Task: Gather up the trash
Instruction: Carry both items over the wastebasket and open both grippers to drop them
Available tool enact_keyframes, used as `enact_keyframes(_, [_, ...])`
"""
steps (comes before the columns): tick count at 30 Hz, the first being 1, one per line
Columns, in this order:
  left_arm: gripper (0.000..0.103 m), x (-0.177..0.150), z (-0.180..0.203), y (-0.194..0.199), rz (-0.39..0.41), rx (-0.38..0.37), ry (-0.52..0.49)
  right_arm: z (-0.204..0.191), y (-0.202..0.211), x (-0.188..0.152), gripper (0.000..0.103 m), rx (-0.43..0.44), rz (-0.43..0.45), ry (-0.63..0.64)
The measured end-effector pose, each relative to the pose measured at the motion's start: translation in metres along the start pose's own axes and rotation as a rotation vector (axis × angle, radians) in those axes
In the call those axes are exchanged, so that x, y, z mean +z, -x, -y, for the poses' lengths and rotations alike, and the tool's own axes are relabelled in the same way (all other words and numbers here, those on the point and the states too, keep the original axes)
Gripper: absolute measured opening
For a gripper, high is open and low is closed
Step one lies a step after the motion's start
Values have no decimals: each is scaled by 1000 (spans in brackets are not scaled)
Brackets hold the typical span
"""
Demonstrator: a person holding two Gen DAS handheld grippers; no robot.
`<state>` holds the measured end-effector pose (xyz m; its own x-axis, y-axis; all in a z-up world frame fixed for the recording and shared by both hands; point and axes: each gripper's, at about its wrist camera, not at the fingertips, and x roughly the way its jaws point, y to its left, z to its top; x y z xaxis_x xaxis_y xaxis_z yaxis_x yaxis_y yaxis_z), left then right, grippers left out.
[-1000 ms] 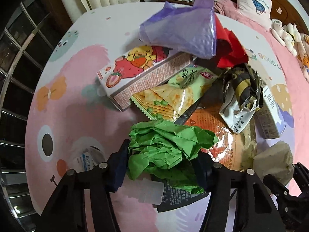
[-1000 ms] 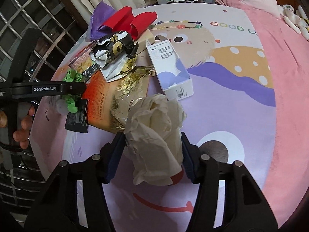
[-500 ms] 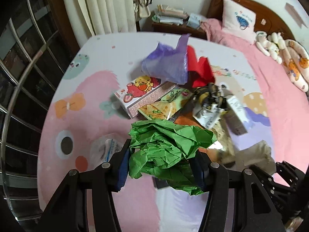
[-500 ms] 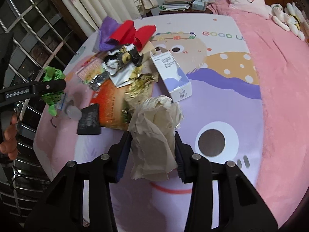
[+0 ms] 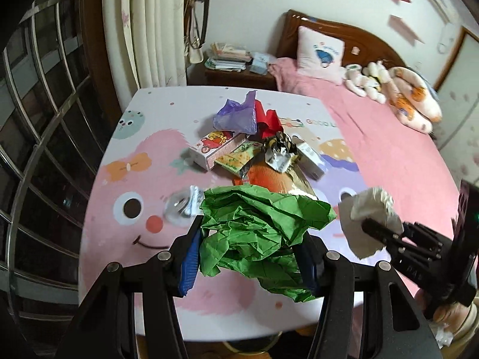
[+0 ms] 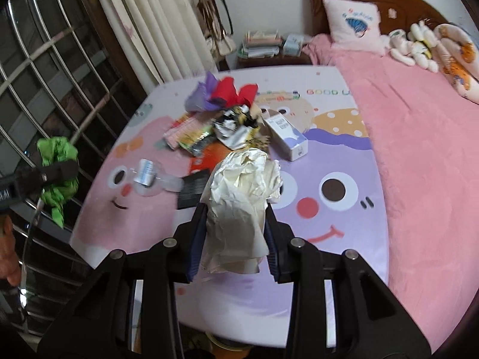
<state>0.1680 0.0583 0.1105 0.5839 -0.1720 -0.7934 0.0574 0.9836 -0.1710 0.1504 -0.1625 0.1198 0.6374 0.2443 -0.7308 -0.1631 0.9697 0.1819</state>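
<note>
My left gripper [image 5: 250,254] is shut on a crumpled green paper [image 5: 257,233] and holds it high above the near end of the bed. My right gripper [image 6: 235,233] is shut on a crumpled cream paper [image 6: 242,200], also lifted clear. Each held wad shows in the other view: the cream paper [image 5: 369,218] at right, the green paper [image 6: 57,164] at left. A pile of trash stays on the cartoon blanket [image 5: 134,179]: a purple bag [image 5: 236,116], red paper [image 5: 268,119], a strawberry box [image 5: 214,148], a silver wrapper [image 5: 280,152], a white carton [image 6: 287,136].
A clear plastic bottle [image 6: 149,176] and a black packet [image 6: 193,188] lie left of the pile. A window grille [image 5: 36,149] runs along the left. A nightstand with papers [image 5: 233,62], a pillow [image 5: 320,51] and plush toys [image 5: 395,95] are at the far end.
Both grippers have risen and pulled back from the pile with their wads, so the trash looks smaller and farther. The bed's near edge has come into view.
</note>
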Motion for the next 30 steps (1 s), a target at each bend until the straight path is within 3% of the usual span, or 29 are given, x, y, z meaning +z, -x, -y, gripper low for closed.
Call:
enact_keyframes(7, [56,-57,-32,48,43,-52,-70,-64,49,-53,32,-51,71,-109])
enact_keyframes(13, [56,-111,-52,64,49,-83,-122,-101,69,-111,32,-61,55,-188])
enact_keyframes(23, [56,-196,-39,28,-91,-137,-190,-114,50,-199,32,-97,-97,-225])
enact_keyframes(30, [56,-274,-17,-41,-230,-136,-258,-79,-19,-274,33,-100,-225,-328])
